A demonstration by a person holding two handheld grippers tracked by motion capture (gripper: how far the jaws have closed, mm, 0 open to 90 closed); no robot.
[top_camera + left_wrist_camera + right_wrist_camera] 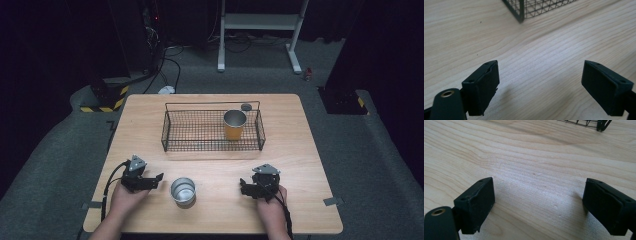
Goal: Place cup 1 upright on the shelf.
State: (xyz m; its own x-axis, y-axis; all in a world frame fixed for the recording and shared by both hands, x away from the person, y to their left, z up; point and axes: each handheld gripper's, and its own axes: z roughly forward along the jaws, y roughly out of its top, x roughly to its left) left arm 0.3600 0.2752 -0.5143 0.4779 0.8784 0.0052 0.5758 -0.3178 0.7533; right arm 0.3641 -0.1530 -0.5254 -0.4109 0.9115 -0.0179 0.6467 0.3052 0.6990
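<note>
While both the left gripper (159, 177) and right gripper (243, 187) rest open and empty, a careless sideways reach could topple the steel cup (183, 191) between them.

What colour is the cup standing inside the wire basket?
Orange outside, silvery metal inside; the cup shows best in the high view.

On the wooden table (300, 150) there is one wire basket (212, 131); two metal cups, one (234, 124) standing inside the basket and one (183, 190) on the bare tabletop; one small dark round thing (246, 106) behind the basket; two handheld grippers, left (150, 180) and right (246, 189).
</note>
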